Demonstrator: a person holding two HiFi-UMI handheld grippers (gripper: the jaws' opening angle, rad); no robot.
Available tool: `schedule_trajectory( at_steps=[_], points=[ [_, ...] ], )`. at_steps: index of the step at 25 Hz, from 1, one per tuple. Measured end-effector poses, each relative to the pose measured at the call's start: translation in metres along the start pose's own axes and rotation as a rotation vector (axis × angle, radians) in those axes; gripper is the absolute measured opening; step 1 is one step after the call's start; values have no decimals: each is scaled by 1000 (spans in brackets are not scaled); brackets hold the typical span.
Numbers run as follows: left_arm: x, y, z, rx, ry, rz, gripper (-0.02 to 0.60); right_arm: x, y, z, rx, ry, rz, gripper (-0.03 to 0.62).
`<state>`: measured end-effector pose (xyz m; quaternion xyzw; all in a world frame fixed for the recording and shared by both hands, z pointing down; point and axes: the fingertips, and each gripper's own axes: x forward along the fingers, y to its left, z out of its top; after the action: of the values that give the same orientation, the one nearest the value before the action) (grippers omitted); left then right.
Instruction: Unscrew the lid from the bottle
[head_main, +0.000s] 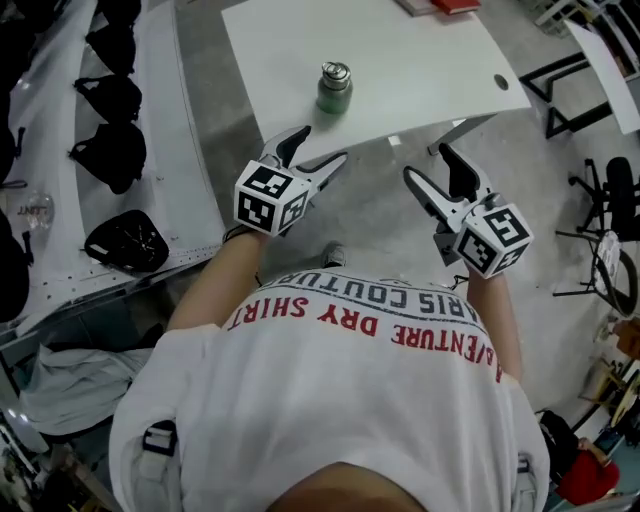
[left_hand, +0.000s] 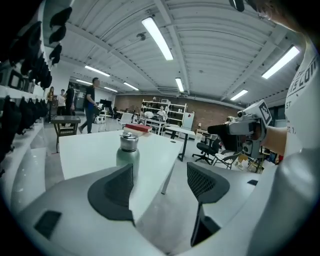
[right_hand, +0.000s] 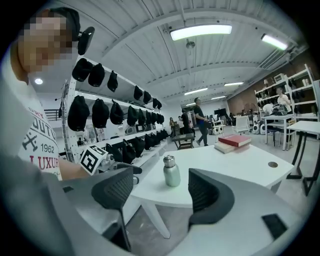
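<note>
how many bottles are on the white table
1. The green bottle stands upright near the table's front edge, lid on; no other shows in any view.

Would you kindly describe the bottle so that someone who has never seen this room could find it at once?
Look at the white table in front of the person. Near its front edge stands the bottle, upright and alone. It is pale green with a silver lid, unlike the flat red-topped books at the far end.
</note>
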<state>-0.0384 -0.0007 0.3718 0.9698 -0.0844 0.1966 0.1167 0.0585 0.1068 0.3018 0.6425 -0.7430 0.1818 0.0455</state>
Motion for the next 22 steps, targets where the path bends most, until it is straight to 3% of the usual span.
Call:
schedule_trajectory(
  at_steps=[12, 22],
  points=[
    [81, 70, -8, 30, 48, 105, 348, 47, -37, 2, 25, -1, 48, 325],
    [112, 91, -13, 6, 80, 187, 350, 98, -47, 5, -20, 83, 237, 325]
  ],
)
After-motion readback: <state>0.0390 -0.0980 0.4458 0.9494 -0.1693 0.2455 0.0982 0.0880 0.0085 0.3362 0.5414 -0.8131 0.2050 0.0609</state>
